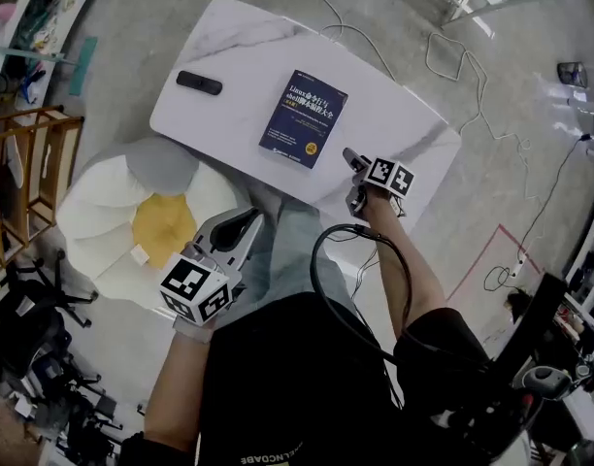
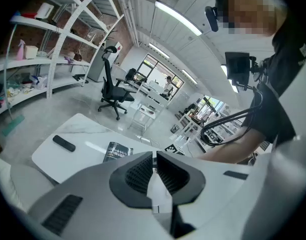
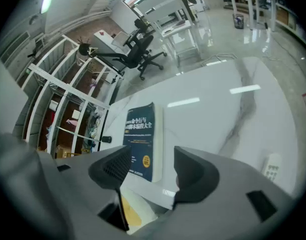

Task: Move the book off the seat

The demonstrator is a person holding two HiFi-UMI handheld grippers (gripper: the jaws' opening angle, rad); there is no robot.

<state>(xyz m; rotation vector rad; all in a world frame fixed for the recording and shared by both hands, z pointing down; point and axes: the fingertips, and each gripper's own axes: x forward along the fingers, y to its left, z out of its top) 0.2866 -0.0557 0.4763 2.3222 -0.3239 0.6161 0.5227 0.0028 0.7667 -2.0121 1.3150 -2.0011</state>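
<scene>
On the white counter (image 1: pixel 394 115), the book (image 1: pixel 304 118) lies flat, cover up, off the flower-shaped seat (image 1: pixel 93 212). Your right gripper (image 1: pixel 355 181) hangs near its lower end, fingers spread apart with nothing between them. Your left gripper (image 1: pixel 244 226), beside the seat, has its fingers pressed together on nothing. A careless sweep of those right fingers, or the cable (image 1: pixel 321 260) looped by that arm, could drag the book toward the counter's edge. You have one book, one black remote (image 1: pixel 198 83), one seat, two grippers.
</scene>
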